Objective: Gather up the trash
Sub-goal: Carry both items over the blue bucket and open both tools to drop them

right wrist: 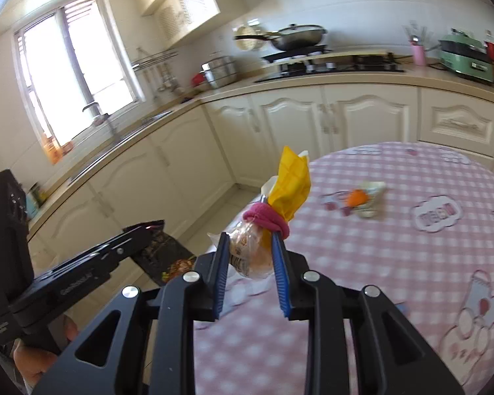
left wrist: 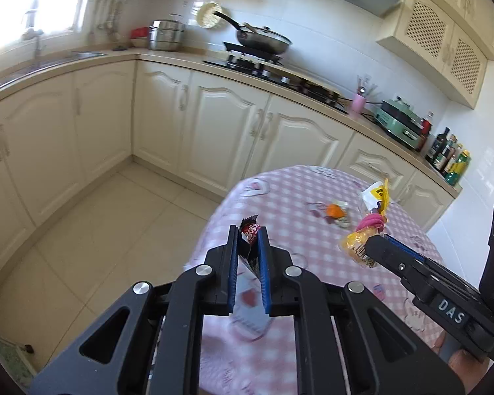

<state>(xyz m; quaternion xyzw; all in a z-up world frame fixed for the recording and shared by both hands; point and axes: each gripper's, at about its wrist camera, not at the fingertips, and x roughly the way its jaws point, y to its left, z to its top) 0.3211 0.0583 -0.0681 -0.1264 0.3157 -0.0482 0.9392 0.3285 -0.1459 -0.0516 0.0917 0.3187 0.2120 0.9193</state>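
Note:
My left gripper [left wrist: 248, 233] is shut on a dark snack wrapper [left wrist: 249, 237] with red print, held in the air over the near edge of the round table [left wrist: 280, 197]. The same wrapper [right wrist: 163, 253] shows at the left of the right wrist view. My right gripper [right wrist: 251, 240] is shut on a clear bag [right wrist: 247, 256] of yellowish food, tied with a pink band [right wrist: 266, 219], with a yellow wrapper end sticking up; this bag [left wrist: 365, 240] also appears at the right in the left wrist view. A small pile of scraps with an orange piece [left wrist: 336, 212] [right wrist: 362, 199] lies on the pink checked cloth.
Cream kitchen cabinets [left wrist: 214, 121] line the wall behind the table, with a stove and pan [left wrist: 263, 41], a sink [left wrist: 82, 56], a green appliance [left wrist: 401, 125] and bottles [left wrist: 451, 158] on the counter. Tiled floor [left wrist: 98, 230] lies to the left of the table.

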